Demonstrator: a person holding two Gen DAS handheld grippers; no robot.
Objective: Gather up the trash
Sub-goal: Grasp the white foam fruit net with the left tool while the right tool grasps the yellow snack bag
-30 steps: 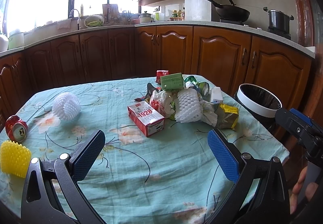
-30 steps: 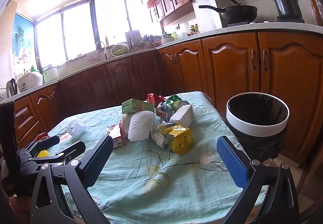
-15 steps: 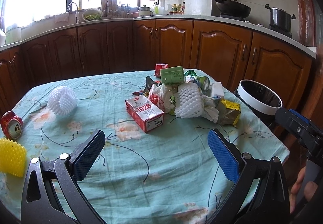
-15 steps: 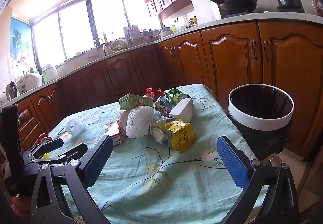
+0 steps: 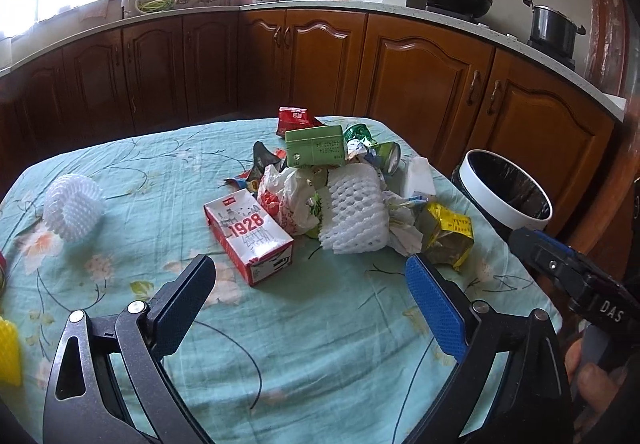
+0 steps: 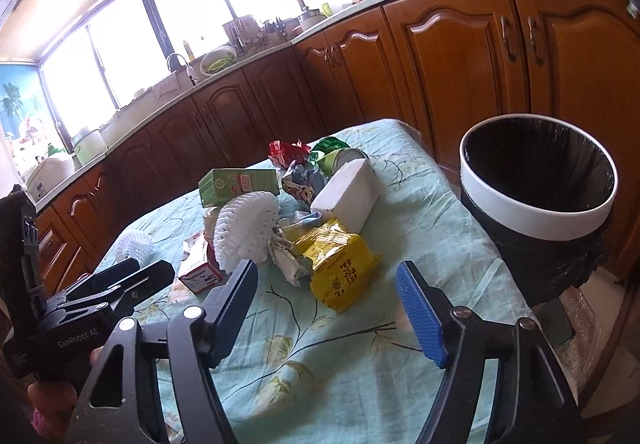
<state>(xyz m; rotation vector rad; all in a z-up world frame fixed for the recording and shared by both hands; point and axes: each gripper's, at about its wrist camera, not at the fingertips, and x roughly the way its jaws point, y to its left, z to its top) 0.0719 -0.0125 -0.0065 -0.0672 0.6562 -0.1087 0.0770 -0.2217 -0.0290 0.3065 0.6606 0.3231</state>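
Observation:
A pile of trash lies on the teal floral tablecloth (image 5: 280,344): a red and white "1928" carton (image 5: 248,234), a white foam net (image 5: 354,216), a green box (image 5: 316,146), a yellow packet (image 5: 448,234) and a white block (image 6: 348,194). The yellow packet (image 6: 340,268) lies just ahead of my right gripper (image 6: 326,300), which is open and empty. My left gripper (image 5: 308,296) is open and empty, just short of the carton. A black-lined bin with a white rim (image 6: 536,200) stands beside the table's right edge.
A separate white foam net (image 5: 74,208) lies at the table's left, and a yellow foam piece (image 5: 8,352) at its near left edge. Wooden kitchen cabinets (image 5: 320,64) curve behind the table. The right gripper's body (image 5: 576,280) shows at the left wrist view's right edge.
Both grippers have moved forward toward the trash pile, which looks larger. The right gripper has tilted down toward the yellow packet. Both stay open.

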